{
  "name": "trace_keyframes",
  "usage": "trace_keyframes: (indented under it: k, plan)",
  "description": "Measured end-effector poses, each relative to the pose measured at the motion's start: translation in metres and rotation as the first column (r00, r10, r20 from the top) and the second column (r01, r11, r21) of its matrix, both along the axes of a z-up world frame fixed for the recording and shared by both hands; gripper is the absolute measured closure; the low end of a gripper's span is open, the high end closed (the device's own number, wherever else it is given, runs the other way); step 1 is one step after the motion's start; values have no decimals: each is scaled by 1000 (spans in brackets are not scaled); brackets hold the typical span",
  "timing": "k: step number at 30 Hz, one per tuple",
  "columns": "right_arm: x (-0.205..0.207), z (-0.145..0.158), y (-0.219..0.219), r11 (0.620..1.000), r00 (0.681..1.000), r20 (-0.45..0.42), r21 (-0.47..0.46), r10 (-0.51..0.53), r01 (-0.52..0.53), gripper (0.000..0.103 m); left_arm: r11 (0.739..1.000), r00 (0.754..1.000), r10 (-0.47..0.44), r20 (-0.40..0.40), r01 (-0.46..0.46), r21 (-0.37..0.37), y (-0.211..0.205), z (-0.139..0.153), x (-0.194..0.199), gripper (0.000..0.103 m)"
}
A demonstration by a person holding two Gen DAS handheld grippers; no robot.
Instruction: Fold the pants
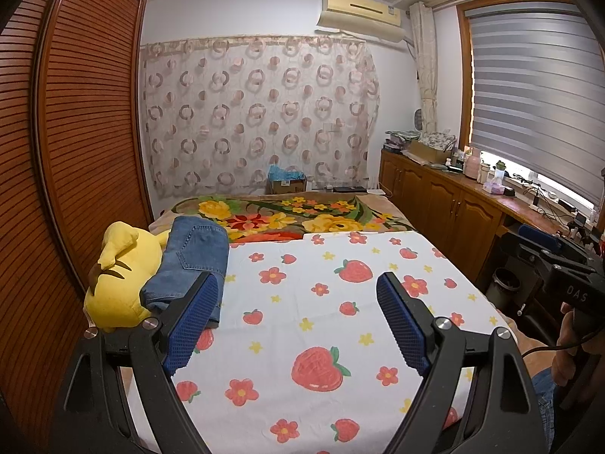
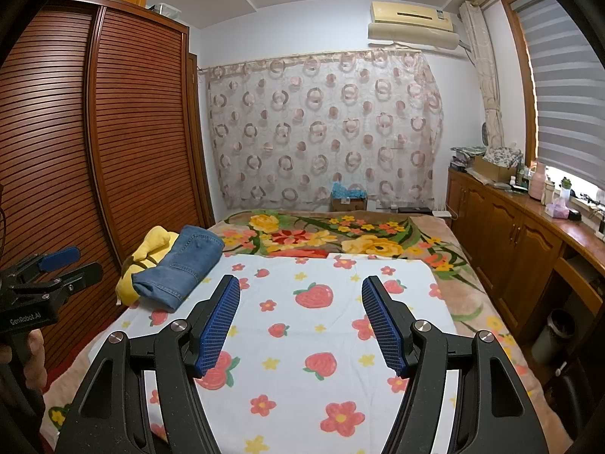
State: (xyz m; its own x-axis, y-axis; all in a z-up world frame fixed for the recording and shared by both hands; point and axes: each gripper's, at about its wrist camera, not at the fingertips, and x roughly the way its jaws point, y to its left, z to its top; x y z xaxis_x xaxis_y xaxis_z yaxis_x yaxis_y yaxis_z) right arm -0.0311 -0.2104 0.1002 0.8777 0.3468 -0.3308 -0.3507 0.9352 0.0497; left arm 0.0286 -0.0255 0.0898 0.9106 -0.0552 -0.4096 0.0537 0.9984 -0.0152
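Folded blue jeans [image 1: 193, 261] lie at the left edge of the strawberry-print sheet [image 1: 321, 302], leaning on a yellow plush toy [image 1: 121, 276]. My left gripper [image 1: 297, 283] hovers open over the sheet, its left fingertip just in front of the jeans, nothing between the blue pads. In the right wrist view the same jeans [image 2: 181, 265] rest on the plush toy [image 2: 149, 253] at the far left. My right gripper [image 2: 300, 283] is open above the sheet [image 2: 321, 340], well to the right of the jeans and holding nothing.
A floral blanket [image 1: 287, 219] covers the far half of the bed. A slatted wooden wardrobe [image 1: 75, 132] stands close on the left. Wooden cabinets [image 1: 446, 196] with clutter run along the right under the window. A dark bin [image 1: 504, 287] sits between bed and cabinets.
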Motion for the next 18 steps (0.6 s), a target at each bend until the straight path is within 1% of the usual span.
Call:
trace_keyframes:
  k: [18]
  plan:
    - [1,0,-1,1000,1000,1,0,1,-1,33,1000,1000,1,-1,-1,0,0,2,1,17]
